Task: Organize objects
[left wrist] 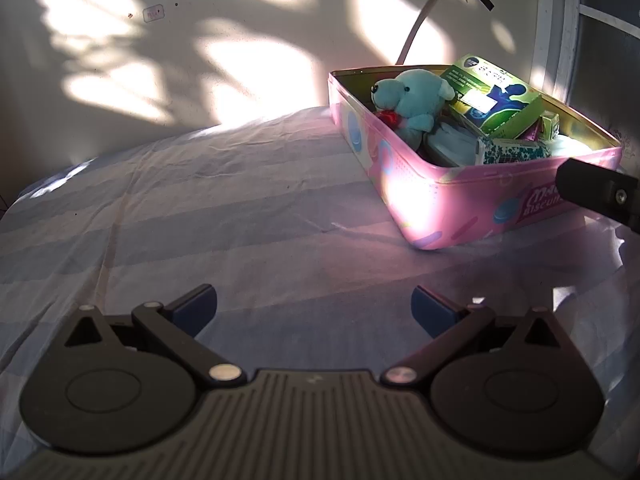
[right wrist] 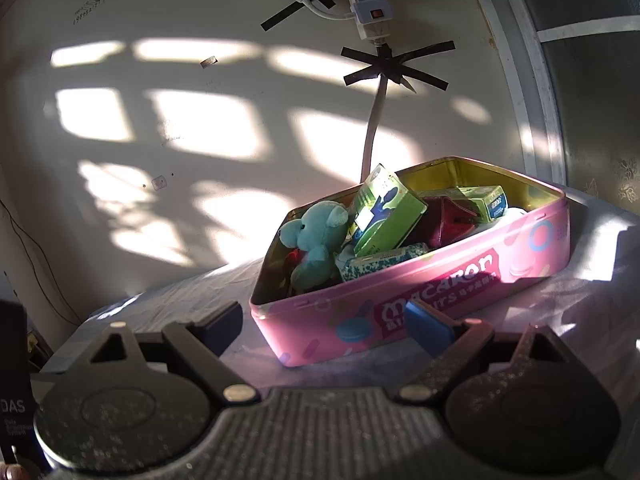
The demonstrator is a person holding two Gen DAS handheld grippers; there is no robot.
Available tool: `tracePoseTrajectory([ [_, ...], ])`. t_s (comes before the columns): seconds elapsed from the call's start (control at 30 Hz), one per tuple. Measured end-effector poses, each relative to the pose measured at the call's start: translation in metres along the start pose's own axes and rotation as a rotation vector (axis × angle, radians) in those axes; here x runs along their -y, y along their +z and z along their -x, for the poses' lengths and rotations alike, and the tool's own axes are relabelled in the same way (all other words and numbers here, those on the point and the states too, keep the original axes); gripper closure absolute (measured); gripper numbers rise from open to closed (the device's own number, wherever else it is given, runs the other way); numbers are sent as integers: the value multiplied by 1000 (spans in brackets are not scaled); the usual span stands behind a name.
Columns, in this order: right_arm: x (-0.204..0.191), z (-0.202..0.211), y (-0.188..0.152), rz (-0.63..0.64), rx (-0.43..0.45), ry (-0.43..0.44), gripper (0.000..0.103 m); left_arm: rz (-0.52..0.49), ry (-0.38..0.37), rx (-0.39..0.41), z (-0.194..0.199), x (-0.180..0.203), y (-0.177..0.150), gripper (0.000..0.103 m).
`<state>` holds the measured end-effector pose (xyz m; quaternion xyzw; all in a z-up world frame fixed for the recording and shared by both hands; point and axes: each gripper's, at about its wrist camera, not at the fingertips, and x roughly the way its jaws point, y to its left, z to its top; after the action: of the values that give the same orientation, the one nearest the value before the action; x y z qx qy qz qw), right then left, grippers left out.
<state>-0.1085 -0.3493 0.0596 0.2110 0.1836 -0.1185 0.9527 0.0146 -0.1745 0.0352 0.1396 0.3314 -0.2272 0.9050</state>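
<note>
A pink macaron biscuit tin (left wrist: 472,208) stands on the striped bedsheet, at the right in the left wrist view and in the middle of the right wrist view (right wrist: 400,292). In it lie a teal plush bear (left wrist: 412,100) (right wrist: 316,240), a green box (left wrist: 500,100) (right wrist: 384,216), a small green carton (right wrist: 486,202), a dark red packet (right wrist: 448,220) and a teal patterned box (left wrist: 516,152) (right wrist: 384,264). My left gripper (left wrist: 314,308) is open and empty over bare sheet, left of the tin. My right gripper (right wrist: 326,324) is open and empty just in front of the tin.
The striped sheet (left wrist: 200,220) covers the bed up to a sunlit wall (left wrist: 200,60). A white cable (right wrist: 374,132) taped with black strips runs down the wall behind the tin from a power strip (right wrist: 370,4). A window frame (right wrist: 532,80) stands at the right.
</note>
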Motion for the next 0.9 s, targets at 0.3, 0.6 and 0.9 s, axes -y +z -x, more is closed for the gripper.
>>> tracePoseTrajectory([
  [0.3,3,-3,0,-5,-12,4,11,-2,4,-11,-3,-1,-1,0],
  [0.6,5,-5,-1,-8,-16,5,11,-10,3,-22,-5,-1,-3,0],
  [0.9,5,-7,-2,-18,-25,2,11,-10,-4,-40,-9,-2,-3,0],
])
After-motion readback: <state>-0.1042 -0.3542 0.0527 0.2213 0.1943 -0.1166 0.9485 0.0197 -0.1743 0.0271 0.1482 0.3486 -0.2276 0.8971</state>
